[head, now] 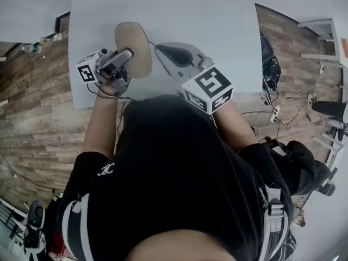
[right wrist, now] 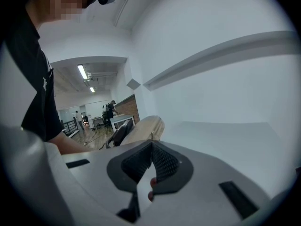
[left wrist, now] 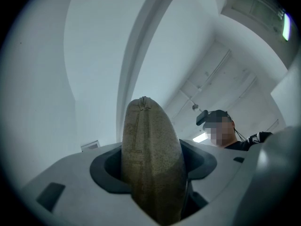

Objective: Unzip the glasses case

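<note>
Above a white table (head: 217, 15), a tan glasses case (head: 133, 48), likely light and stiff-shelled, is clamped across its middle by the left gripper (head: 124, 58), while the right gripper (right wrist: 151, 145), jaws closed, seemingly pinches its tiny zipper pull (right wrist: 151, 135), the sensible place to tug.

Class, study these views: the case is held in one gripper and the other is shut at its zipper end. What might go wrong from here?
The right gripper seems to pinch the small zipper pull only at its jaw tips, so it may slip off when pulled. The left gripper clamps the rounded glasses case near one end; a hard tug might twist it loose.
</note>
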